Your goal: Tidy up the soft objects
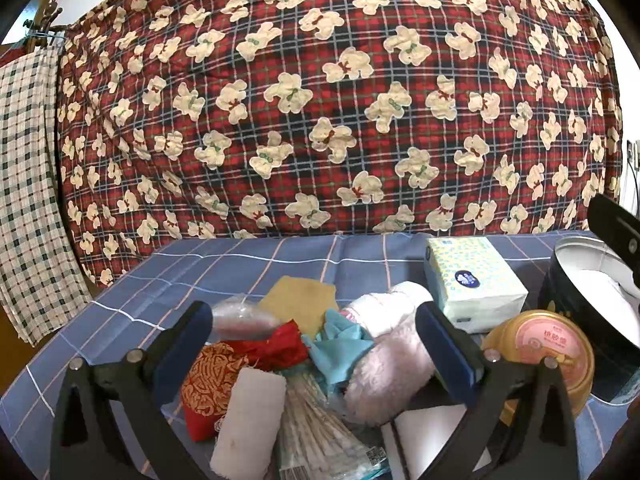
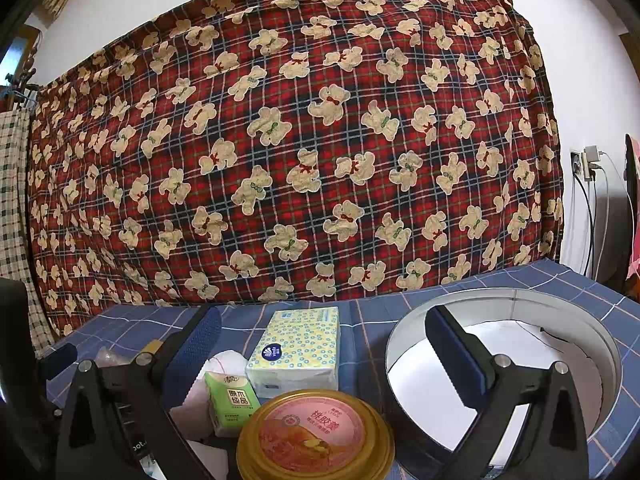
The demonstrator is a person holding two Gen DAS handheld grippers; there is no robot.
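Observation:
A heap of soft things lies on the blue checked cloth (image 1: 168, 280), under and between the fingers of my left gripper (image 1: 314, 312), which is open and holds nothing. The heap holds a red patterned pouch (image 1: 212, 380), a white rolled towel (image 1: 248, 420), a red cloth (image 1: 280, 344), a teal cloth (image 1: 336, 344), a pink fluffy towel (image 1: 384, 372) and a yellow cloth (image 1: 300, 300). My right gripper (image 2: 323, 316) is also open and empty. It hovers over a tissue pack (image 2: 296, 352), a small green tissue pack (image 2: 232, 400) and a gold-lidded cup (image 2: 316, 436).
A round tin (image 2: 520, 304) with a white inside stands open at the right, beside my right gripper's right finger. A red plaid bear-print blanket (image 2: 300, 140) hangs behind the table. Wall sockets with cables (image 2: 588, 164) are at the far right.

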